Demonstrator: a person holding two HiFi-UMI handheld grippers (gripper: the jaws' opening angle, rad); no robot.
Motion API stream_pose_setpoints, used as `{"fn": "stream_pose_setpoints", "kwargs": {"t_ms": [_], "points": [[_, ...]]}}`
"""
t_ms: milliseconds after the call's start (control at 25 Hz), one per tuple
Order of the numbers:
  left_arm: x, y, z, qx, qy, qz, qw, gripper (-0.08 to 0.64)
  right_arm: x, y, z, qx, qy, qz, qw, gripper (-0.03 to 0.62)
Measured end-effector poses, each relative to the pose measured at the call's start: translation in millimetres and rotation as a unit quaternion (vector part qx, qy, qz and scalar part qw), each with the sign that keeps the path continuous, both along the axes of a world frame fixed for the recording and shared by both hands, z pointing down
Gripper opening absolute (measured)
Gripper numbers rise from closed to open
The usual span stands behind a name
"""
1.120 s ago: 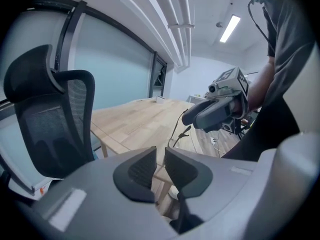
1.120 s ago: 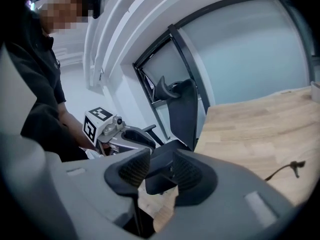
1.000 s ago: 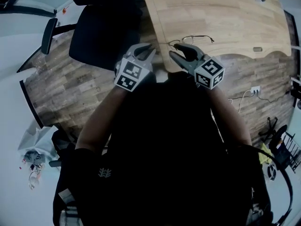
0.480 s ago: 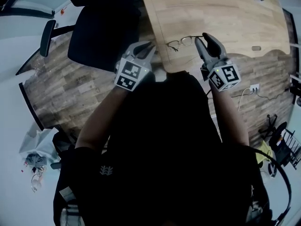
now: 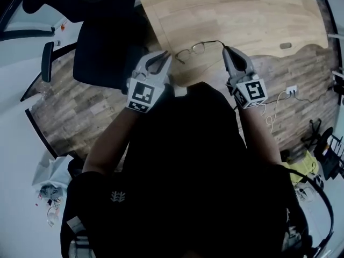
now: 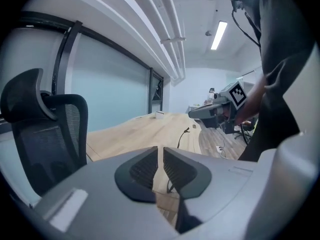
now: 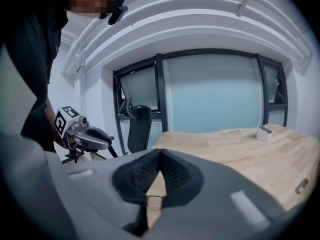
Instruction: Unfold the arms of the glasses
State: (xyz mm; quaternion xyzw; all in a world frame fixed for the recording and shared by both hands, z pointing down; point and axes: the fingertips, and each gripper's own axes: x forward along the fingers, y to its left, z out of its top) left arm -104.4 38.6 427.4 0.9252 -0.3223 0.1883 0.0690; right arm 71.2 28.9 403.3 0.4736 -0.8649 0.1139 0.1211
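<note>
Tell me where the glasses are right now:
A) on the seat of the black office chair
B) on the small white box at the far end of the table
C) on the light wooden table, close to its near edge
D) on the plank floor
C: in the head view the thin wire-framed glasses are on the light wooden table, close to its near edge.
</note>
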Motion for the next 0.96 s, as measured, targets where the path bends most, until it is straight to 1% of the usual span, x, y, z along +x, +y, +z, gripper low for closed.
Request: {"fn": "stream_pose_setpoints", "kwargs": {"t_ms": [80, 240, 440, 720, 960], "points": [[6.2, 1.4, 2.0, 0.001, -0.008, 0.005, 1.0, 0.04, 7.1, -3.9, 2.4, 0.0, 0.002, -0.003, 1.0, 0.0], [12.5, 5.0, 3.8, -0.007, -0.01, -0.01, 0.9999, 0.028, 10.2, -10.1, 5.7, -0.007, -0.021, -0.016, 1.0, 0.0], [21.8, 6.8, 3.4, -0.003, -0.025, -0.005, 0.9997, 0.026, 9.8, -20.6, 2.4, -0.003, -0.018, -0.04, 0.999, 0.0], [23.7, 2.3, -4.8, 0.002, -0.037, -0.012, 0.9992, 0.026, 12.7, -30.0, -4.6, 0.005, -0.032, -0.045, 0.998, 0.0], [22.5, 3.0, -8.2, 0.004, -0.045, -0.011, 0.9989, 0.026, 13.1, -32.5, -4.3, 0.006, -0.034, -0.051, 0.998, 0.0]]}}
